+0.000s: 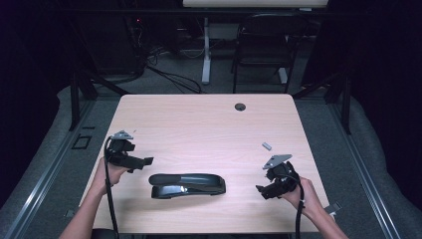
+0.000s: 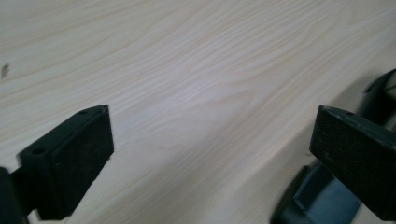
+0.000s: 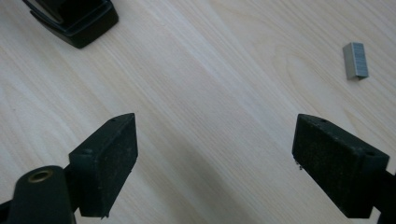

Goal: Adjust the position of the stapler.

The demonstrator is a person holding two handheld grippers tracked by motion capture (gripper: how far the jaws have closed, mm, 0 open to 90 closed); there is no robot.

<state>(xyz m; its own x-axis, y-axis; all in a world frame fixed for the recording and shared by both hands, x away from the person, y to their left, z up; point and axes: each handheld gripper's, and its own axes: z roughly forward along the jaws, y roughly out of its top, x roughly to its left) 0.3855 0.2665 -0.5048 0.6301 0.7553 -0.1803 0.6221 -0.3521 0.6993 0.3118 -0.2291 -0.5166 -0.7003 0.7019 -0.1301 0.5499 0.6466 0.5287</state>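
A black stapler (image 1: pixel 187 185) lies closed on its side-on length near the front middle of the wooden table (image 1: pixel 199 119). To its left, a hand holds my left gripper (image 1: pixel 141 164) open, its jaws pointing right toward the stapler's end. In the left gripper view the jaws (image 2: pixel 212 126) stand wide apart over bare wood, with the stapler (image 2: pixel 322 196) at the lower right. My right gripper (image 1: pixel 263 191) is open to the stapler's right, jaws pointing left. A small grey strip of staples (image 1: pixel 267 146) lies just beyond it. The right gripper view has the open jaws (image 3: pixel 215 126), the stapler's end (image 3: pixel 77 21) and the staples (image 3: pixel 356 60).
A round cable hole (image 1: pixel 240 106) sits near the table's far edge. Beyond the table stand a dark folding chair (image 1: pixel 263 45) and a white desk leg (image 1: pixel 206 50), with cables on the floor. Grey carpet surrounds the table.
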